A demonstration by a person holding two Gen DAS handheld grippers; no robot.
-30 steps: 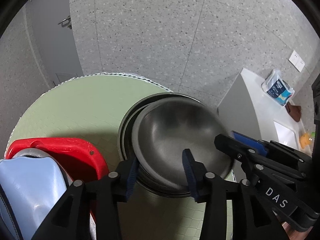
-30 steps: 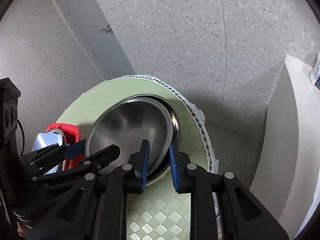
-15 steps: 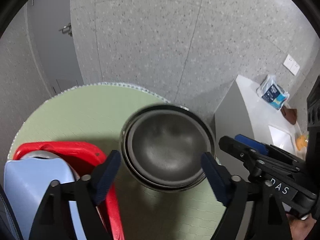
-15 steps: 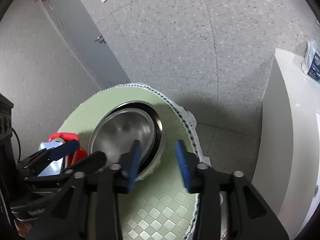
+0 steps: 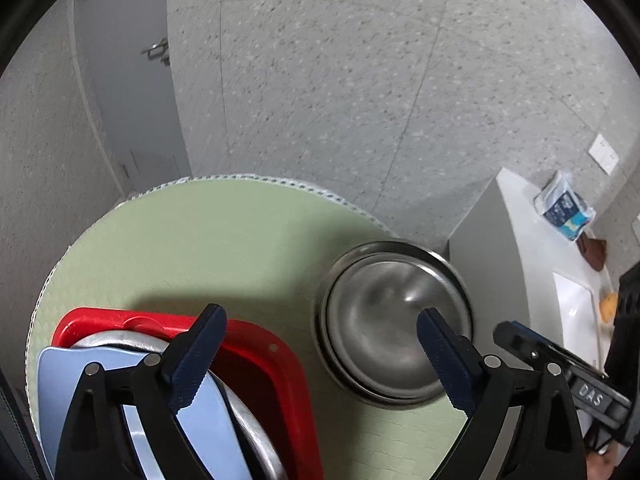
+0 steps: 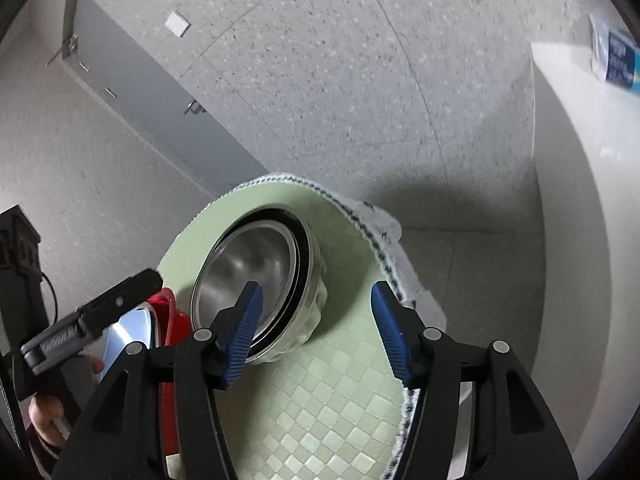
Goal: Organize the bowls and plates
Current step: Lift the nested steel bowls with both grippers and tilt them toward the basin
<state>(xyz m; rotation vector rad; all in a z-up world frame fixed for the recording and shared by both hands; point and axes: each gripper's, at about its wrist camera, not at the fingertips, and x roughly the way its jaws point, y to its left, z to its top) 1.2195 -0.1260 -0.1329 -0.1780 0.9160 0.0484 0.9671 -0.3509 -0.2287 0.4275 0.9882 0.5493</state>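
A stack of nested steel bowls (image 5: 394, 328) sits on the round table with a green checked cloth (image 5: 200, 248); it also shows in the right wrist view (image 6: 260, 280). My left gripper (image 5: 320, 356) is open and empty, above the cloth between the stack and a red basket (image 5: 256, 360). The basket holds a light blue plate (image 5: 120, 400) and steel dishes (image 5: 248, 428). My right gripper (image 6: 316, 332) is open and empty, just right of the stack. The right gripper shows at the left view's right edge (image 5: 560, 372).
A white counter (image 5: 540, 272) stands right of the table with a blue-and-white packet (image 5: 564, 208) on it. A grey door (image 5: 128, 92) and speckled floor lie beyond the table. The table's fringed edge (image 6: 376, 236) is close to the stack.
Both grippers have let go of the top steel bowl, which now rests in the stack. Both have opened wide and drawn back; the left has shifted left toward the red basket.
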